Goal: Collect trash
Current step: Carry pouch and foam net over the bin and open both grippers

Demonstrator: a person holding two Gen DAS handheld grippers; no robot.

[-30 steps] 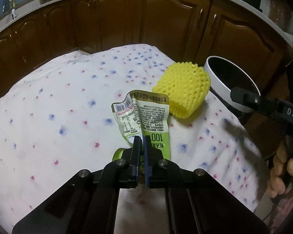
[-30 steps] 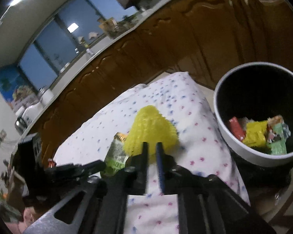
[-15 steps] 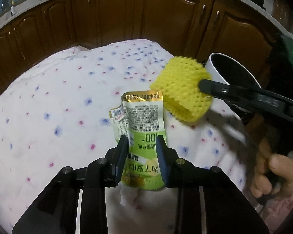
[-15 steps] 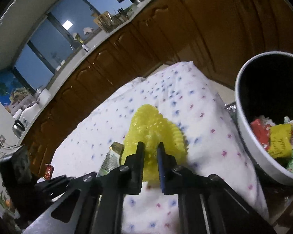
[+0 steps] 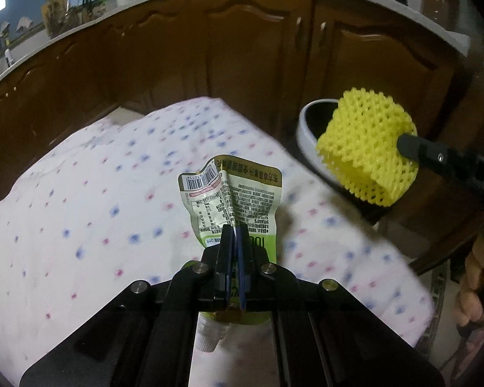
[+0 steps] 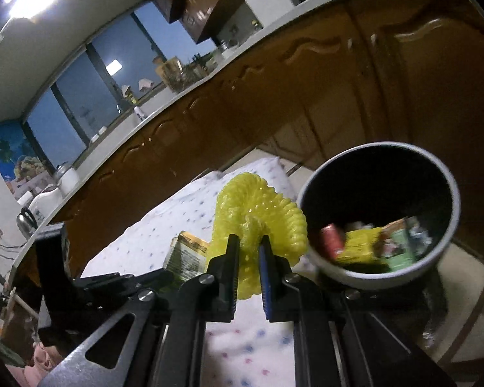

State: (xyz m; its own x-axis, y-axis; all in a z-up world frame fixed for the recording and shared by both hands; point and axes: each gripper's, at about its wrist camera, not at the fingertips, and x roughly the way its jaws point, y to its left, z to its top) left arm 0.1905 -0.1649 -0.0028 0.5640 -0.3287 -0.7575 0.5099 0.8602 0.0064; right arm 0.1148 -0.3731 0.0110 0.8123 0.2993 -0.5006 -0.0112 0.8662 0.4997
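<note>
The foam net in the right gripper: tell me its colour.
Bright yellow foam net, an open mesh; clearest in the left wrist view.

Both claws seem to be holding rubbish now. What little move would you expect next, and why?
Probably the right claw carries the yellow foam net over the bin and lets go: it is pinched, lifted off the cloth, and beside the rim.
</note>
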